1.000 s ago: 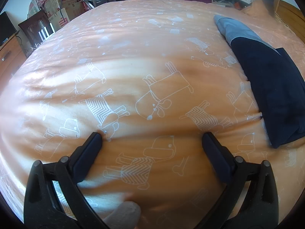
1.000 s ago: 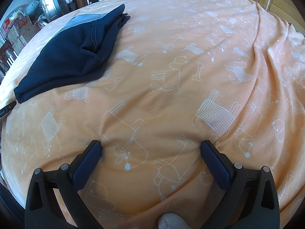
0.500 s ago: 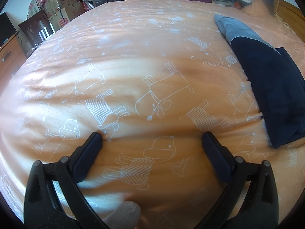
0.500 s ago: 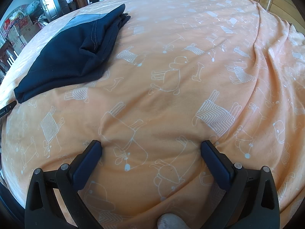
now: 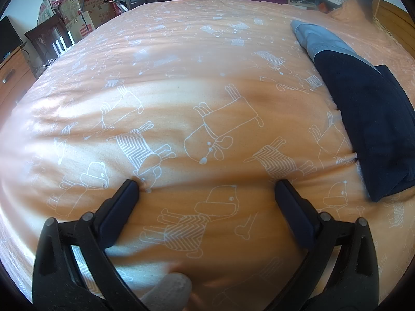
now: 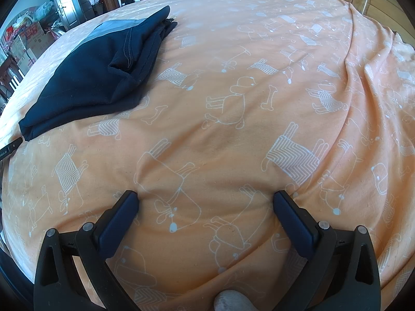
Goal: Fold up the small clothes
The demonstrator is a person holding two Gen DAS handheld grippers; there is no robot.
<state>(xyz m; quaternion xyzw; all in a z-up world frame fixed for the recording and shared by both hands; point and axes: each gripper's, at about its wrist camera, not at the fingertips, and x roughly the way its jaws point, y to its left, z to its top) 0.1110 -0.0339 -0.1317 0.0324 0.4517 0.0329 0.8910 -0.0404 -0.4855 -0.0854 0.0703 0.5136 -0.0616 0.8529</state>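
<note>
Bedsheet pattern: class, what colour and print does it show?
Orange bedsheet with white outline dogs and bones; clearest in the right wrist view.

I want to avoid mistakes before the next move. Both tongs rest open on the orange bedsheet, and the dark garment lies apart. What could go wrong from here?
1. The left tongs and right tongs press their tips into the bedsheet; closing now would likely pinch sheet, not clothing.
2. The dark garment looks already folded in layers; a grab at one edge may undo it.
</note>
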